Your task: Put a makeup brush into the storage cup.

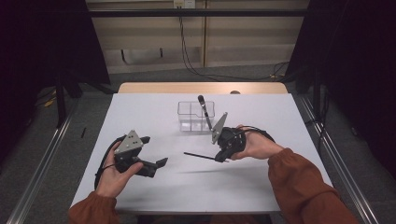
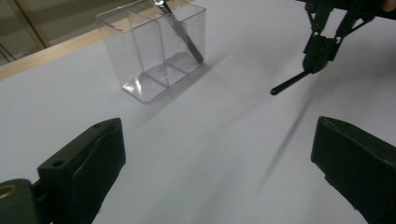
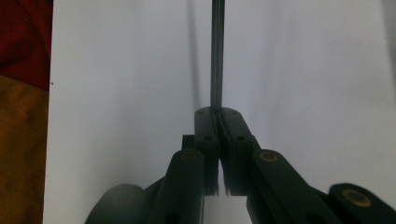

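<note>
White counter (image 1: 154, 182) under dim light, wooden strip along the far edge, dark curtains to either side, grey floor around. Thin black rod (image 1: 198, 155) held clear of the counter surface, roughly level, pointing from the right claw (image 1: 218, 158) toward the person's left; shadow of it cast on the counter below. Same rod (image 3: 217, 56) seen in the right gripper view running straight out from the pinched jaw tips, jaws pressed together on its near end. Right claw (image 2: 317, 63) also seen in the left gripper view, hanging from above with the rod (image 2: 289, 84) jutting out of it at a slant. Clear plastic container (image 1: 196, 116) with inner dividers just beyond, near the counter's middle, apart from the rod; a dark-handled utensil (image 1: 204, 112) standing tilted in one compartment, head uppermost. Left claw (image 1: 154, 151) well to the left, above the counter's near part, jaws spread wide, nothing between them. Rust-coloured sleeves on both forearms at the near edge.
</note>
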Action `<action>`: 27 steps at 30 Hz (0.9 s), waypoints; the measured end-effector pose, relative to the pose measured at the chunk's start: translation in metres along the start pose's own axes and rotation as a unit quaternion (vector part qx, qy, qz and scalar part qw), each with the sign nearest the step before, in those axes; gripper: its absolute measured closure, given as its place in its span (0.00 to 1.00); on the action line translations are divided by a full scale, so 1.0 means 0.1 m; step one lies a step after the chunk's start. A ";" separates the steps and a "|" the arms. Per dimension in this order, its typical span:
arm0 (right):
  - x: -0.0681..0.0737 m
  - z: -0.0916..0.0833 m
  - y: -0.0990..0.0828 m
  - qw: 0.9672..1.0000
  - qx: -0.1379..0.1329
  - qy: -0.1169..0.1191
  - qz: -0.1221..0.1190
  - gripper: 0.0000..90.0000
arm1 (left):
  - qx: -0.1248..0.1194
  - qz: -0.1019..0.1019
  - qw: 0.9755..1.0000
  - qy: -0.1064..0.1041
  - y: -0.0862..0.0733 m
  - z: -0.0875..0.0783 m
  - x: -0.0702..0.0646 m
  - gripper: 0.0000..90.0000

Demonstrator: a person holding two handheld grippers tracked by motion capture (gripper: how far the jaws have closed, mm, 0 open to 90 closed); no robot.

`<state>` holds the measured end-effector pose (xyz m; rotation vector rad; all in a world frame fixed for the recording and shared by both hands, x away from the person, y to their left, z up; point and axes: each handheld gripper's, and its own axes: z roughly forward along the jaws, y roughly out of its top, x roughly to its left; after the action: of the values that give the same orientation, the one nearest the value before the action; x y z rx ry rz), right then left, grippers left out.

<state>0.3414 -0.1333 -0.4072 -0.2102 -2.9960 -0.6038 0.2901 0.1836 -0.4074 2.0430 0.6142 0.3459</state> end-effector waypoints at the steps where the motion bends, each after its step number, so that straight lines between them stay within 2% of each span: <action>1: 0.00 0.00 0.01 1.000 0.004 0.000 -0.001 0.97 | 0.005 0.005 1.000 -0.003 0.02 0.01 -0.01 0.03; 4: 0.01 0.00 0.03 1.000 0.017 -0.002 -0.003 0.97 | 0.012 0.013 1.000 -0.016 0.07 0.06 -0.06 0.03; 10: 0.04 0.03 0.10 0.999 0.039 -0.004 -0.021 0.96 | 0.031 0.037 0.999 -0.024 0.18 0.11 -0.11 0.04; 13: 0.06 0.04 0.12 0.998 0.051 -0.005 -0.020 0.97 | 0.043 0.048 0.998 -0.028 0.26 0.13 -0.12 0.04; 14: 0.06 0.04 0.13 0.998 0.054 -0.007 -0.028 0.96 | 0.047 0.053 0.997 -0.033 0.29 0.14 -0.13 0.04; 17: 0.09 0.05 0.16 0.997 0.074 -0.008 -0.031 0.96 | 0.067 0.067 0.994 -0.049 0.36 0.19 -0.16 0.04; 20: 0.10 0.05 0.18 0.997 0.069 -0.006 -0.037 0.96 | 0.084 0.067 0.992 -0.066 0.41 0.26 -0.18 0.04; 21: 0.10 0.06 0.19 0.997 0.070 -0.006 -0.038 0.96 | 0.093 0.070 0.990 -0.077 0.43 0.29 -0.20 0.04; 25: 0.10 0.09 0.21 0.996 0.074 -0.004 -0.042 0.96 | 0.109 0.082 0.986 -0.091 0.45 0.37 -0.22 0.05; 27: 0.10 0.09 0.21 0.996 0.076 -0.003 -0.045 0.96 | 0.114 0.085 0.985 -0.094 0.47 0.40 -0.23 0.05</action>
<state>0.3344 -0.1093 -0.4065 -0.0685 -3.0526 -0.3816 0.3033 0.1220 -0.3883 2.3239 0.3778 0.1849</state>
